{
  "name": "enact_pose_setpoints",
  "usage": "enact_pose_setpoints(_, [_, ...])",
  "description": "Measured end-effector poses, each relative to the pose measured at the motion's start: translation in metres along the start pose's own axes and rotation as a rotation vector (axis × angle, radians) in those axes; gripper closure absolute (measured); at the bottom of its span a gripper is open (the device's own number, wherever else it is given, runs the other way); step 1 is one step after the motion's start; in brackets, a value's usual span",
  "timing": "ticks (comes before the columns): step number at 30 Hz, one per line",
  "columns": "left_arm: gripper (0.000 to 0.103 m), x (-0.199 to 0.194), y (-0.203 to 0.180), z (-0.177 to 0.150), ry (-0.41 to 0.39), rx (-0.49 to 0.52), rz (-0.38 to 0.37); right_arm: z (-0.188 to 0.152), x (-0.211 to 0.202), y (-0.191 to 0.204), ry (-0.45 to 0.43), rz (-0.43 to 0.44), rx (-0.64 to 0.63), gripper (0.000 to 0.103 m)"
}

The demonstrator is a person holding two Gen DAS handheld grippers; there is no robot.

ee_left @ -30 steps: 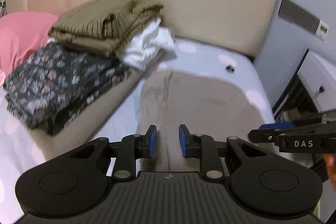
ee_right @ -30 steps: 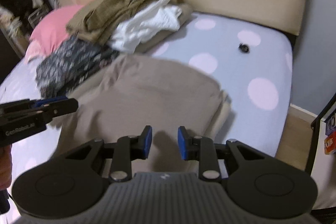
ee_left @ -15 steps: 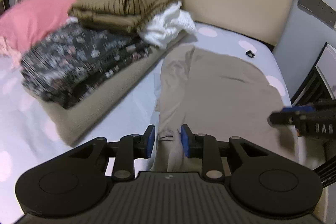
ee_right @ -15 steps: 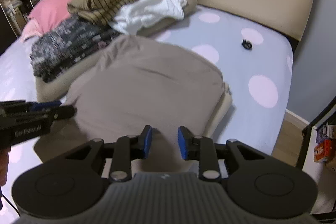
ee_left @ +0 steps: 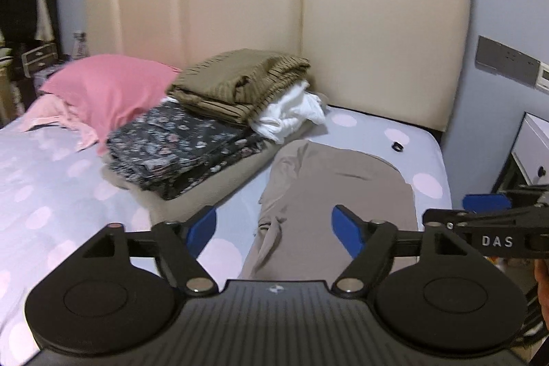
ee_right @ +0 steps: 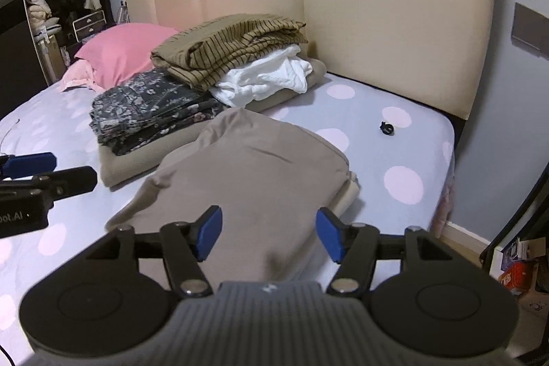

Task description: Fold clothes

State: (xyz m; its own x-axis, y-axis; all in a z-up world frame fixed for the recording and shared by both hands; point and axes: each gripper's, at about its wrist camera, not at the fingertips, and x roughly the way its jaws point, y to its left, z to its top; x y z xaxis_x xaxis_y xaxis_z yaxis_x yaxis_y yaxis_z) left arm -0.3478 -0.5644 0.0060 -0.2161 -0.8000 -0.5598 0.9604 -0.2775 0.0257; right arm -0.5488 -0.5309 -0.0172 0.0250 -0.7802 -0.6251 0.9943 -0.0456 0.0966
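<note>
A taupe garment (ee_left: 336,184) lies folded on the dotted bed sheet (ee_left: 51,174); it also shows in the right wrist view (ee_right: 254,174). My left gripper (ee_left: 276,230) is open and empty, above the garment's near left edge. My right gripper (ee_right: 269,234) is open and empty, above the garment's near end. Each gripper shows at the edge of the other's view: the right gripper (ee_left: 487,211), the left gripper (ee_right: 41,174).
A pile of folded clothes sits behind the garment: an olive striped piece (ee_left: 240,84), a white one (ee_left: 291,115), a dark floral one (ee_left: 182,146). A pink pillow (ee_left: 106,91) lies left. A small black object (ee_right: 387,128) lies near the beige headboard (ee_left: 308,23). The bed's right edge drops to the floor.
Both grippers have opened, letting go of the taupe garment, and pulled back and up. The garment now lies flat on the bed.
</note>
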Motion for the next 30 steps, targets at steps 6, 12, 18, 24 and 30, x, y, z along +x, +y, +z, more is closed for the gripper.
enact_pose_setpoints(6, [0.028,-0.034,-0.014,-0.016,-0.013,-0.018,0.055,-0.017,-0.04,0.0,-0.023,0.001,0.022,0.035])
enact_pose_setpoints(12, [0.028,-0.063,-0.027,-0.032,-0.03,-0.051,0.087,-0.038,-0.079,0.002,-0.068,-0.01,0.021,0.031])
enact_pose_setpoints(18, [0.028,-0.074,-0.036,-0.06,0.023,-0.111,0.082,-0.058,-0.092,0.0,-0.066,-0.01,0.014,0.031])
enact_pose_setpoints(24, [0.028,-0.079,-0.04,-0.077,0.04,-0.135,0.078,-0.073,-0.099,-0.002,-0.074,0.014,0.024,0.031])
enact_pose_setpoints(30, [0.028,-0.085,-0.045,-0.086,0.034,-0.122,0.098,-0.082,-0.102,0.0,-0.077,0.006,-0.003,0.029])
